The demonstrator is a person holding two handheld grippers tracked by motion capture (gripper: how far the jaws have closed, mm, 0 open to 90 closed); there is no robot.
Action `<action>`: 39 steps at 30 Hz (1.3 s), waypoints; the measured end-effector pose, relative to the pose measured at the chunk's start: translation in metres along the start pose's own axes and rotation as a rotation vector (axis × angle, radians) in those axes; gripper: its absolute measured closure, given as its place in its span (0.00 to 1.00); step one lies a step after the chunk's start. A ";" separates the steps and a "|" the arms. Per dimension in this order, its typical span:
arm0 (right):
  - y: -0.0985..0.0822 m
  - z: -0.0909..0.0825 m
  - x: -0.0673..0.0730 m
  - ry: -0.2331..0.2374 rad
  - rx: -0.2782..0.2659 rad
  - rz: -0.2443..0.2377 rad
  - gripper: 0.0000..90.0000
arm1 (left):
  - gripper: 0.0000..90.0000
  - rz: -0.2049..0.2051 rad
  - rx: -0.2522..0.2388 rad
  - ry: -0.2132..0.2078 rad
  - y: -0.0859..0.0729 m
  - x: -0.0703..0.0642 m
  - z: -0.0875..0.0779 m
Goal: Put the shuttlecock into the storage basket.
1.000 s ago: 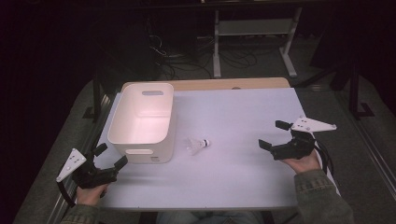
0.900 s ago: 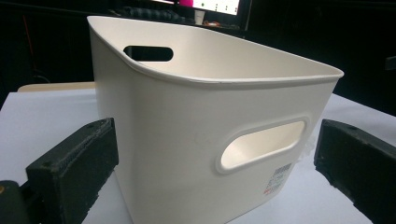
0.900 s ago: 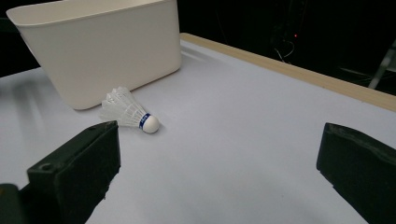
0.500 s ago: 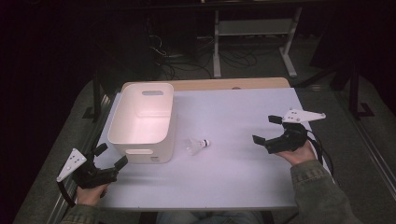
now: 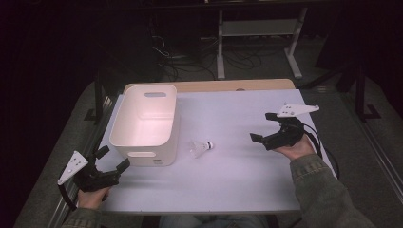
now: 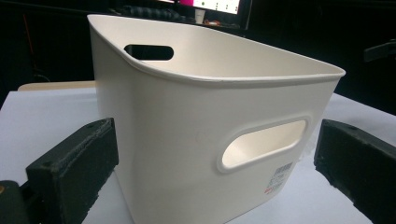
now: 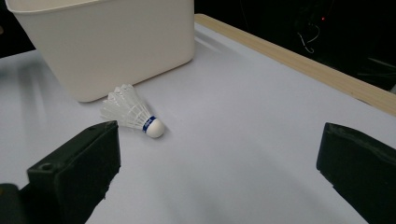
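A white shuttlecock (image 5: 201,147) (image 7: 133,115) with a blue band lies on its side on the white table (image 5: 237,175), just right of a white plastic bin (image 5: 145,124) (image 6: 205,135) with handle slots. My right gripper (image 5: 264,128) (image 7: 215,172) hovers open to the right of the shuttlecock, its jaws pointing left toward it, nothing between them. At the table's front left corner my left gripper (image 5: 113,159) (image 6: 215,168) is open, facing the bin's near end wall from a short way off.
A wooden strip (image 5: 228,85) borders the table's far edge. Beyond it stand a metal frame (image 5: 256,33) and cables on a dark floor. The bin looks empty inside.
My right gripper has moved left toward the shuttlecock, staying open. The left gripper, bin and shuttlecock have stayed put.
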State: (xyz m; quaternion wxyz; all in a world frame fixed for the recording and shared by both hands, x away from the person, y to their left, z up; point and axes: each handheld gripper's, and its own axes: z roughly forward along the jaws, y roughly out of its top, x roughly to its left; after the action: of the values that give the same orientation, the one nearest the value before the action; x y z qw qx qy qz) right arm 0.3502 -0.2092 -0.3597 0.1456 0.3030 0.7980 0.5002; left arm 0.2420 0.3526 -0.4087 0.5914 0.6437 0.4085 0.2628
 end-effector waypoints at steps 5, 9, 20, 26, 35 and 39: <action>0.003 0.007 0.000 0.012 0.023 -0.011 0.00 | 0.00 -0.006 0.000 0.004 0.000 0.000 0.000; 0.009 0.014 0.000 0.033 0.032 -0.021 0.00 | 0.00 -0.004 0.001 0.001 0.000 0.000 0.000; 0.021 0.031 0.000 0.076 0.067 -0.046 0.00 | 0.00 -0.012 -0.004 0.005 -0.001 0.000 -0.001; 0.024 0.041 -0.001 0.105 0.085 -0.046 0.00 | 0.00 -0.005 0.000 0.006 -0.001 0.000 -0.001; 0.029 0.056 -0.001 0.137 0.117 -0.055 0.00 | 0.00 -0.005 0.003 0.005 0.000 0.000 -0.002; 0.033 0.062 0.000 0.145 0.126 -0.065 0.00 | 0.00 -0.007 0.005 0.001 -0.001 0.000 -0.002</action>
State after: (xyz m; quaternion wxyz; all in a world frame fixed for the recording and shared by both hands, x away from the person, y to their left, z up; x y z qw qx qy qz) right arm 0.3949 -0.1545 -0.3585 0.0841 0.2486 0.8458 0.4645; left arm 0.2403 0.3539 -0.4092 0.5903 0.6437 0.4119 0.2600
